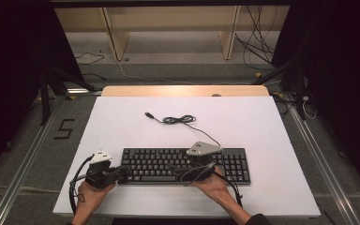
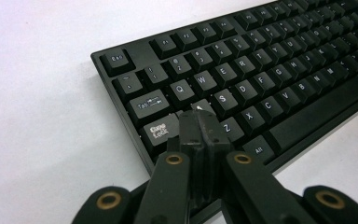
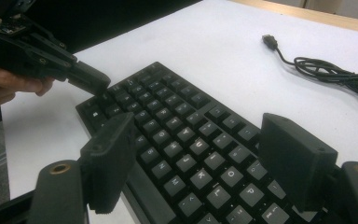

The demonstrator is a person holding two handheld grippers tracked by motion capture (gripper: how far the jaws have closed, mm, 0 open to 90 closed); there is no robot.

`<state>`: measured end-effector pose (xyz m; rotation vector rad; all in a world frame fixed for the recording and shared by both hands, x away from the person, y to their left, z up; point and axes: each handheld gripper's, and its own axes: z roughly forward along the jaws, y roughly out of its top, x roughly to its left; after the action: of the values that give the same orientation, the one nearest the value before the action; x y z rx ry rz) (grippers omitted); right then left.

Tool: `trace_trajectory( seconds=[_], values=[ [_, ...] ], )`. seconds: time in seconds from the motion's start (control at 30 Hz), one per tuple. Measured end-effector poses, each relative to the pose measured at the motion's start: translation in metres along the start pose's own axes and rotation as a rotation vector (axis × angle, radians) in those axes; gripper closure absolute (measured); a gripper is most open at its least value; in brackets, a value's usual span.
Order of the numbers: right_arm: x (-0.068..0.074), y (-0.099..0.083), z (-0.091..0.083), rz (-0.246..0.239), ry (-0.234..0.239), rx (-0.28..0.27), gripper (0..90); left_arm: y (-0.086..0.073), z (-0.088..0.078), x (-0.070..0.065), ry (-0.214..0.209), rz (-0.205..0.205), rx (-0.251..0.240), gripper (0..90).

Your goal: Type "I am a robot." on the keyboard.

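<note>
White table [image 1: 122, 122] carries a black keyboard [image 1: 185, 166] at its near centre, with its cable [image 1: 183, 120] coiled beyond. The left gripper [image 2: 200, 122], jaws together with nothing between them, rests its tip over the A key [image 2: 204, 106]; the right gripper [image 3: 196, 158] hovers with jaws apart above the right-hand letter keys. Judged step: key pressing with the closed tip; the next move calls for a short straight push down without touching neighbouring keys.
</note>
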<state>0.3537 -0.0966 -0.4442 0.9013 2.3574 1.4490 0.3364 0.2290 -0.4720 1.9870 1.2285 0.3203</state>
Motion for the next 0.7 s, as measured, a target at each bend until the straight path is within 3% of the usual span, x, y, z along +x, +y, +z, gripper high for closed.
trace_trajectory(
  seconds=[0.4, 0.7],
  values=[
    [0.0014, 0.0006, -0.0023, -0.004, 0.000, -0.016, 27.6, -0.0009, 0.0072, -0.0008, -0.004, -0.002, 0.058, 89.3],
    [0.0017, 0.0008, -0.0034, -0.004, 0.000, -0.020, 27.6, 0.0002, 0.0066, -0.0007, 0.000, -0.005, 0.052, 89.2]
  ],
)
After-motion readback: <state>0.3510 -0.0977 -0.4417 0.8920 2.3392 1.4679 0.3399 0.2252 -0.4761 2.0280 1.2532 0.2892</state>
